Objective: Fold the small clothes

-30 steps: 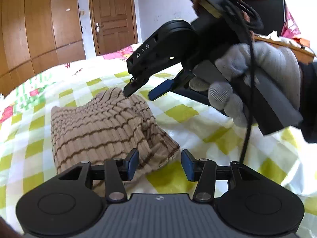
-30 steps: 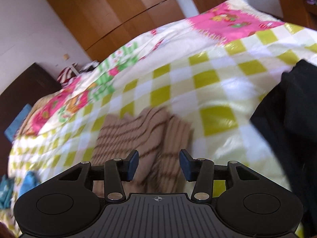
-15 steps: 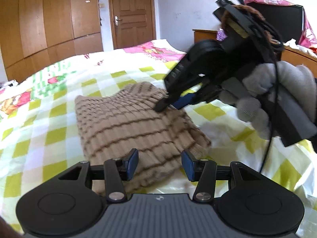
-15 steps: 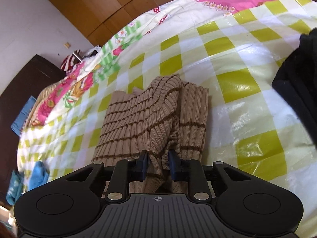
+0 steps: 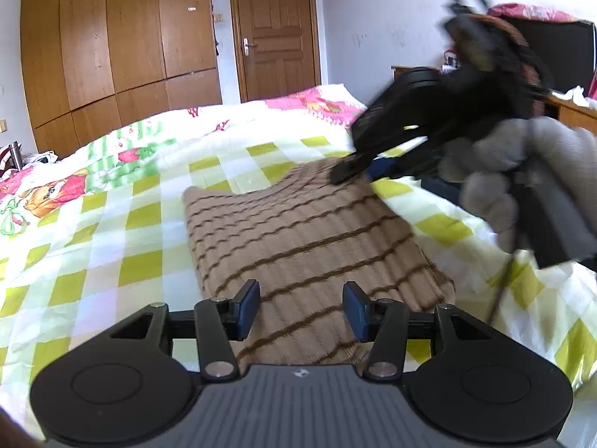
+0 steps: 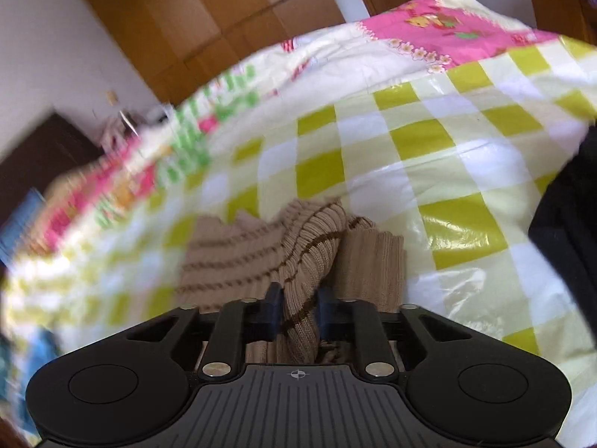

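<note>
Sweater (image 5: 298, 231) flat on checked bedspread (image 5: 112, 231), long axis running away from left gripper (image 5: 301, 305) | left jaws wide, empty, over near hem | right gripper (image 6: 297, 311) nearer, pinching raised far-right corner

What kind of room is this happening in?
Most likely a home bedroom: a bed with a checked cover, a tall wooden wardrobe and a panelled wooden door.
</note>
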Demonstrator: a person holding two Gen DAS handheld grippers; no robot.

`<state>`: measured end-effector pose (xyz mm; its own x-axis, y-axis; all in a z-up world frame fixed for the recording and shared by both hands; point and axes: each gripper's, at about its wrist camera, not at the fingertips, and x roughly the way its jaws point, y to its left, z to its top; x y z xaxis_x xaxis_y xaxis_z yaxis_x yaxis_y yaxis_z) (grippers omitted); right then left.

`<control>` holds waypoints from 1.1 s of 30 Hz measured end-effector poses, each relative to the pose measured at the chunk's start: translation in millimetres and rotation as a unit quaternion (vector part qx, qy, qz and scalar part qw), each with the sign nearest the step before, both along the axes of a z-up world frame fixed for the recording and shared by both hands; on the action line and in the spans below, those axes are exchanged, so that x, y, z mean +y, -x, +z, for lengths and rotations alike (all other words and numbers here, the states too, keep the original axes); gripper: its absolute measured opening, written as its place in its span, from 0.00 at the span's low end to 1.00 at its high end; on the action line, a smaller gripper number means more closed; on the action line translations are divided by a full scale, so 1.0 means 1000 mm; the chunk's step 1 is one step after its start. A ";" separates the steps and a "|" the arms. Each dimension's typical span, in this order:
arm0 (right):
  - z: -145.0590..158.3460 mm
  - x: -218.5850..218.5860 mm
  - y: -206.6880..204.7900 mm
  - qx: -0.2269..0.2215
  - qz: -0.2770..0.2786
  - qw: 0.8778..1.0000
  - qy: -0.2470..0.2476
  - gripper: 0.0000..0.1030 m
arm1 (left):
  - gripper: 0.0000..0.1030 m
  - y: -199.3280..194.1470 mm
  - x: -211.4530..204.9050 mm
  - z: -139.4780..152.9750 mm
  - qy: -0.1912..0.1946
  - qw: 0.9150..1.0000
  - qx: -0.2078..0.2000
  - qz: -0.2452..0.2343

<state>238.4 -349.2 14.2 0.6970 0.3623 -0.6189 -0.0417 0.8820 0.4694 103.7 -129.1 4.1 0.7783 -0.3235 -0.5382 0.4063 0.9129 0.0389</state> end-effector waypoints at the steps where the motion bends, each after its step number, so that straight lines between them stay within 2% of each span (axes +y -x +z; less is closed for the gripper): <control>1: 0.002 -0.008 0.008 -0.006 -0.012 1.000 -0.013 0.15 | 0.63 -0.002 0.001 -0.001 0.002 1.000 -0.001 0.002; 4: -0.012 -0.024 0.020 0.001 -0.047 0.999 -0.027 0.15 | 0.67 -0.009 -0.003 -0.010 -0.006 1.000 0.007 0.001; 6: -0.034 -0.029 0.014 0.028 -0.062 0.997 -0.027 0.14 | 0.68 -0.017 -0.010 -0.022 -0.037 0.999 0.022 -0.005; 8: -0.040 -0.030 0.012 0.030 -0.063 0.997 -0.032 0.14 | 0.69 -0.016 -0.012 -0.026 -0.050 0.998 0.022 -0.009; 10: -0.033 -0.030 0.014 0.022 -0.060 0.997 -0.031 0.14 | 0.69 -0.013 -0.010 -0.021 -0.046 0.999 0.016 -0.012; 12: -0.027 -0.033 0.019 0.008 -0.055 0.998 -0.032 0.14 | 0.69 -0.010 -0.005 -0.016 -0.026 1.000 0.010 -0.005; 14: -0.030 -0.032 0.019 0.008 -0.054 0.998 -0.012 0.14 | 0.69 -0.012 -0.006 -0.018 -0.019 1.000 0.016 -0.003; 16: -0.039 -0.028 0.013 0.021 -0.045 0.999 0.001 0.16 | 0.69 -0.018 -0.013 -0.025 -0.041 0.999 0.030 -0.008; 18: -0.037 -0.030 0.012 0.023 -0.050 0.998 -0.007 0.21 | 0.69 -0.014 -0.019 -0.026 -0.060 0.998 0.023 -0.010; 23: -0.020 -0.038 0.024 0.014 -0.038 0.999 -0.008 0.25 | 0.70 -0.001 -0.024 -0.010 -0.037 0.999 0.000 -0.026; 25: -0.015 -0.037 0.030 0.014 -0.030 0.999 -0.016 0.25 | 0.70 0.006 -0.031 -0.009 -0.044 0.998 -0.008 -0.040; 27: -0.012 -0.031 0.036 0.014 -0.013 1.000 -0.005 0.25 | 0.70 0.011 -0.041 -0.013 -0.059 0.997 -0.008 -0.059; 30: -0.015 -0.024 0.049 0.021 0.006 1.000 0.005 0.27 | 0.70 0.014 -0.056 -0.020 -0.056 0.995 0.016 -0.083; 33: -0.020 -0.019 0.057 0.023 0.004 0.999 0.038 0.27 | 0.70 0.014 -0.066 -0.027 -0.039 0.994 0.047 -0.095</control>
